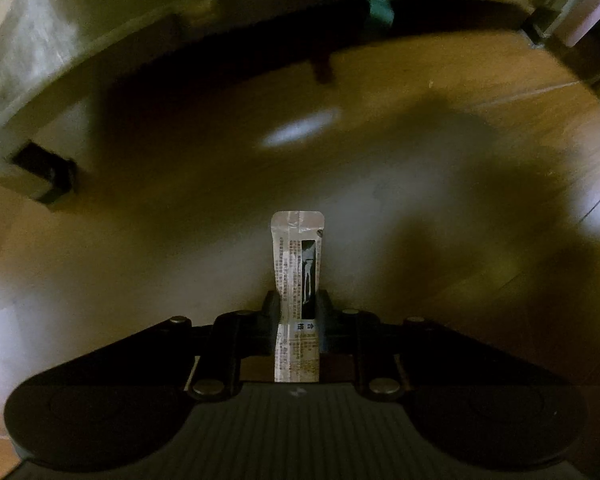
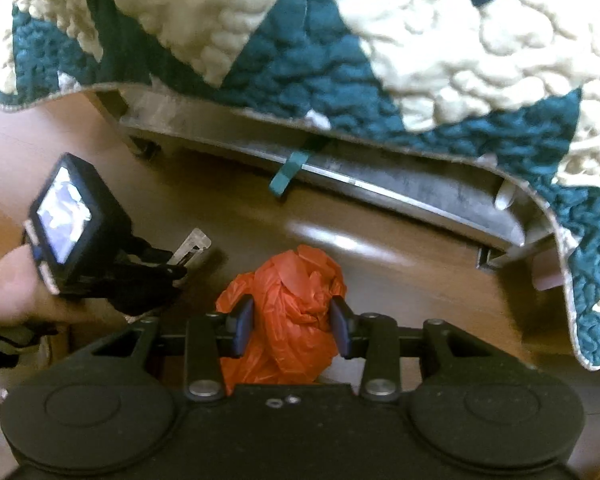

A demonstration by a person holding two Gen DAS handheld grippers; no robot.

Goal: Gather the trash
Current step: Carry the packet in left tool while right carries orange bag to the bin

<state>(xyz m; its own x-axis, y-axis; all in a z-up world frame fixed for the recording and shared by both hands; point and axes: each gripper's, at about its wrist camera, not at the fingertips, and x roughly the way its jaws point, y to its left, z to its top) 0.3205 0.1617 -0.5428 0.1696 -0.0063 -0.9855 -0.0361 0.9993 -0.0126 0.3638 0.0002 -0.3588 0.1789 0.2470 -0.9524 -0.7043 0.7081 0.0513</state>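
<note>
A narrow printed stick packet (image 1: 297,240) with a clear window stands upright between the fingers of my left gripper (image 1: 298,300), which is shut on its lower half above the wooden floor (image 1: 440,168). In the right wrist view the same left gripper (image 2: 172,268) appears at the left, held by a hand (image 2: 8,288), with the packet (image 2: 194,246) sticking out of it. My right gripper (image 2: 294,320) is shut on a crumpled orange plastic bag (image 2: 296,280), whose bulk bulges between and beyond the two pads.
A low grey bed frame (image 2: 380,184) runs across the floor ahead, its dark foot (image 1: 48,176) at the left. A teal-and-cream quilt (image 2: 420,40) hangs over it, and a teal strap (image 2: 286,172) dangles from the edge. Bare floor lies between frame and grippers.
</note>
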